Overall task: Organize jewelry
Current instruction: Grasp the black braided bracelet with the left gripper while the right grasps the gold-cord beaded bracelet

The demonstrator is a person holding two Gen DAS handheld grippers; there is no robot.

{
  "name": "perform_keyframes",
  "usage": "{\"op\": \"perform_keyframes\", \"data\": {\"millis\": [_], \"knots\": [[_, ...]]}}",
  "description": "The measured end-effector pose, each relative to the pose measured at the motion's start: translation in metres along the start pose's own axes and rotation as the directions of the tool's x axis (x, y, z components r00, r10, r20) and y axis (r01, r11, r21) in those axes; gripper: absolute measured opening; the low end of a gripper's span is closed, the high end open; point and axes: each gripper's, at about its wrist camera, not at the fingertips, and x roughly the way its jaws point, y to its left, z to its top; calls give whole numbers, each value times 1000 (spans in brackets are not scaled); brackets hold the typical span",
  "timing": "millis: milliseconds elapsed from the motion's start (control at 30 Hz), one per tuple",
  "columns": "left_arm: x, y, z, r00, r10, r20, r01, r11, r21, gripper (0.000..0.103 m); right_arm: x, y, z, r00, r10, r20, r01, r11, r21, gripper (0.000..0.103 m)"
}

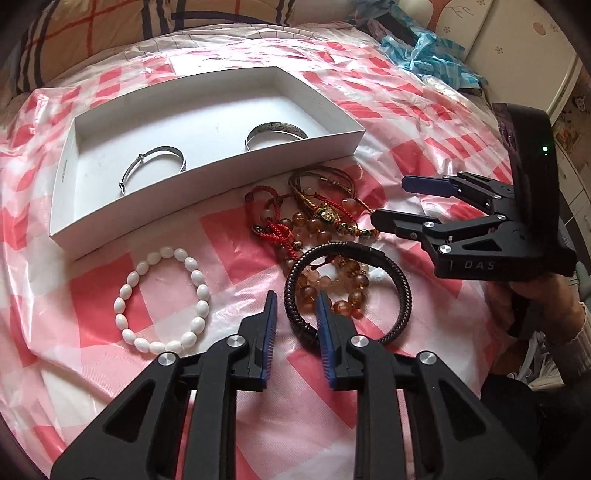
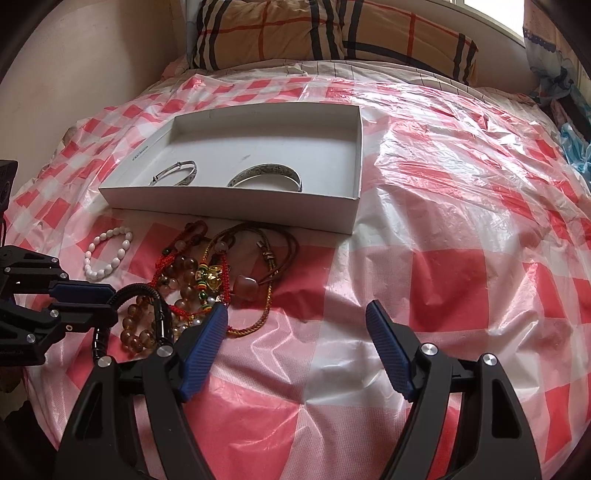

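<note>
A white cardboard box (image 1: pixel 207 173) (image 2: pixel 236 206) lies on a red-and-white checked plastic sheet and holds a thin silver bangle (image 1: pixel 155 166) (image 2: pixel 175 173) and a wide silver bangle (image 1: pixel 275 134) (image 2: pixel 266 177). In front of it lie a white bead bracelet (image 1: pixel 162 299) (image 2: pixel 107 254), a black braided bracelet (image 1: pixel 402 291) (image 2: pixel 159 310), amber bead bracelets (image 1: pixel 325 284) (image 2: pixel 140 332) and a tangle of red and brown cord bracelets (image 1: pixel 306 206) (image 2: pixel 236 258). My left gripper (image 1: pixel 295 306) (image 2: pixel 92 302) is open, its right finger touching the black bracelet's rim. My right gripper (image 2: pixel 295 314) (image 1: pixel 388 199) is open and empty, right of the pile.
A plaid pillow (image 2: pixel 332 29) lies at the head of the bed. Blue plastic bags (image 1: pixel 424 48) and a cream cabinet (image 1: pixel 517 44) stand at the far right. The checked sheet (image 2: pixel 461 240) stretches wide to the right of the box.
</note>
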Motion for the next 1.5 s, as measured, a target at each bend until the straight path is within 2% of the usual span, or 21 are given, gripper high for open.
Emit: {"op": "perform_keyframes", "data": {"millis": [33, 133, 167, 233, 300, 433, 533, 567, 633, 767, 800, 833, 900, 933, 967, 1033, 1133, 1233, 1367, 1500], "knots": [[3, -1, 2, 1000, 8, 2, -8, 1000, 4, 34, 1, 1, 0, 1000, -2, -4, 2, 1000, -4, 74], [9, -6, 4, 1000, 0, -4, 0, 1000, 20, 35, 4, 2, 1, 1000, -7, -8, 6, 1000, -14, 74], [9, -8, 4, 1000, -1, -5, 1, 1000, 31, 32, 4, 2, 2, 1000, -11, -5, 11, 1000, -14, 74], [7, -10, 1, 999, -36, -12, 37, 999, 39, 16, 5, 2, 4, 1000, -22, -3, 22, 1000, -22, 74], [3, -8, -4, 999, -31, -15, 31, 999, 41, 12, 7, 6, 5, 999, -37, -5, 36, 998, -42, 73], [-3, 3, -17, 1000, -19, -10, 19, 1000, 0, 10, 15, 10, 3, 991, -125, -47, 119, 986, -117, 68], [-5, 9, -20, 1000, -16, -3, 16, 1000, -23, 10, 7, -1, -1, 976, -216, -38, 211, 971, -113, 68], [-5, 9, -20, 1000, -19, -2, 19, 999, -27, 10, 4, -8, -2, 975, -218, -42, 214, 972, -93, 67], [-1, 8, -18, 1000, -18, -2, 18, 999, -32, 10, 1, -16, -3, 983, -178, -42, 175, 983, -56, 66], [2, 3, -17, 1000, -7, 3, 7, 1000, -29, 10, 8, -10, -1, 989, -137, -48, 133, 988, -75, 66], [2, 3, -17, 1000, -3, 3, 3, 1000, -27, 10, 12, -8, 0, 991, -126, -51, 122, 989, -78, 60], [2, 2, -17, 1000, 1, 3, -1, 1000, -24, 10, 16, -7, 1, 993, -100, -61, 95, 993, -71, 49], [3, 2, -17, 1000, 4, 5, -4, 1000, -24, 10, 17, -3, 3, 995, -71, -69, 66, 995, -70, 38], [3, 2, -17, 1000, 4, 6, -4, 1000, -26, 10, 16, -2, 2, 996, -41, -77, 35, 997, -74, 19], [3, 2, -18, 1000, 4, 7, -4, 1000, -28, 10, 16, -5, 2, 995, 14, -94, -18, 999, -43, 12], [3, 2, -18, 1000, 4, 9, -3, 1000, -31, 10, 12, -16, 2, 988, 117, -99, -113, 992, 50, 5], [3, 2, -18, 1000, 6, 11, -6, 999, -36, 10, -1, -32, 3, 968, 249, -44, -238, 955, 176, 5], [3, 1, -19, 1000, 10, 13, -9, 999, -37, 10, -19, -39, 7, 952, 305, 22, -302, 926, 225, 4], [4, 2, -20, 1000, 11, 16, -10, 999, -42, 10, -35, -23, 11, 963, 267, 44, -271, 955, 124, 4], [5, 3, -20, 1000, 8, 19, -7, 999, -45, 10, -43, -18, 9, 934, 349, 82, -356, 928, 109, 4]]}}
